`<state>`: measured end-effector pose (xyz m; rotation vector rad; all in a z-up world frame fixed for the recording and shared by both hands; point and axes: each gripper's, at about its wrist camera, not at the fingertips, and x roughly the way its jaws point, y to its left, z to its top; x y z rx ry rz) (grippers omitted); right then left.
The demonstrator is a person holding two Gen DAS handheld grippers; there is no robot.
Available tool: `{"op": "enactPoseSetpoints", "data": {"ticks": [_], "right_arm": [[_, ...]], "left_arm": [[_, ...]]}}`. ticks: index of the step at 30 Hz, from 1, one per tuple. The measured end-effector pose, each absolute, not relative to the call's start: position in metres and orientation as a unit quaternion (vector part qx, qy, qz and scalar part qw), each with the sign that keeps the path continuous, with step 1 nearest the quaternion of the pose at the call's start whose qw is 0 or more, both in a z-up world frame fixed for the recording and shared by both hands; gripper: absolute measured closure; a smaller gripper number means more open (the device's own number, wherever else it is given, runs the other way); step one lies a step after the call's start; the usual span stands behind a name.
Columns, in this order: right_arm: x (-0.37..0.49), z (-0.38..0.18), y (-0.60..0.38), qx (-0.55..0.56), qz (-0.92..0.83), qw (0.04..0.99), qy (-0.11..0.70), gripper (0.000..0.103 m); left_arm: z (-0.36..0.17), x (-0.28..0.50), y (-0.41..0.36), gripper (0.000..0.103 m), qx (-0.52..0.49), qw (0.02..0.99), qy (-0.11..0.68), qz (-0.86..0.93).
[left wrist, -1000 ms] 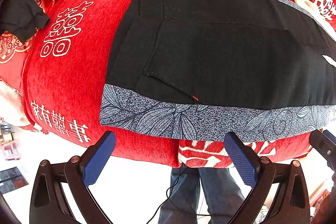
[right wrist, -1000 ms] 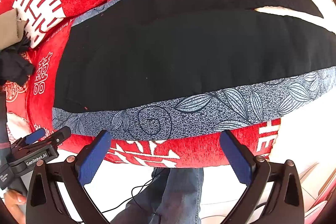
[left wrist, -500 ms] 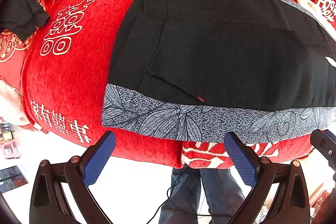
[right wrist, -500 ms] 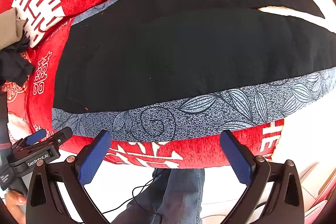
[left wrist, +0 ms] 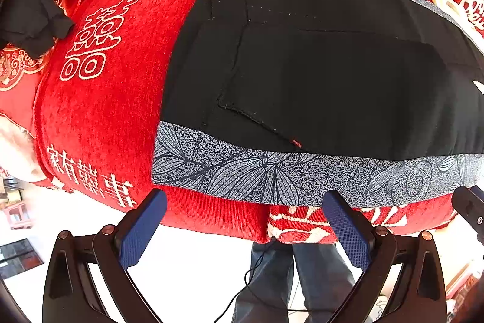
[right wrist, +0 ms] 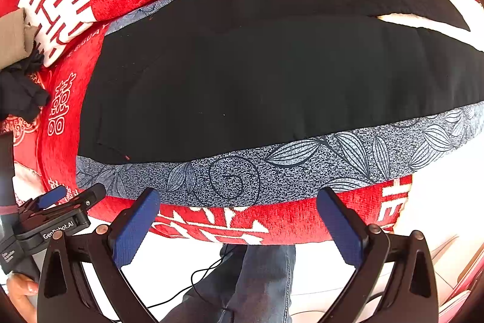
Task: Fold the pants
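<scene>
Pants (left wrist: 317, 74) are spread flat on the red blanket (left wrist: 121, 99), patterned hem edge nearest. Left claw (left wrist: 242, 220) and right claw (right wrist: 239, 214) hover wide open, empty; that near edge should be pinched evenly, both layers together.

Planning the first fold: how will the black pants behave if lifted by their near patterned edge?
The pants lie flat, following the red blanket, so they are probably floppy and would drape. The thin cloth looks light. The red blanket's nap may drag on them.

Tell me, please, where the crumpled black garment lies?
The crumpled black garment lies at the far left in both views, on the red blanket, left of the pants.
</scene>
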<state>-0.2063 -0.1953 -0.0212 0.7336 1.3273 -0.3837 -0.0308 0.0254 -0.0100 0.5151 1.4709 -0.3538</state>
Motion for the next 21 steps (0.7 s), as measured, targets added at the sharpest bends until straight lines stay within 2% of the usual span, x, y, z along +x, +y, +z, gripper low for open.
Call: {"op": "enactPoseSetpoints", "data": {"ticks": [6,10,18,19,20,21], "right_arm": [[-0.206,-0.021,-0.195,0.331,-0.173,0.71,0.597,0.0],[-0.205,-0.024,-0.193,0.345,-0.158,0.713,0.59,0.0],[-0.207,-0.061,-0.186,0.529,-0.032,0.681,0.505,0.001],[-0.207,-0.07,-0.18,0.545,-0.02,0.67,0.504,0.003],[-0.208,-0.08,-0.173,0.56,-0.006,0.659,0.502,0.01],[-0.21,-0.087,-0.167,0.571,0.003,0.65,0.501,0.023]], "left_arm": [[-0.009,-0.027,0.031,0.0,0.198,0.7,0.664,-0.174],[-0.007,-0.017,0.049,0.0,0.106,0.702,0.668,-0.223],[-0.021,-0.003,0.08,0.0,0.013,0.683,0.682,-0.262],[-0.025,-0.003,0.084,0.0,0.003,0.679,0.684,-0.265],[-0.029,-0.004,0.089,0.0,-0.006,0.675,0.687,-0.269],[-0.032,-0.005,0.092,0.0,-0.012,0.672,0.689,-0.271]]}}
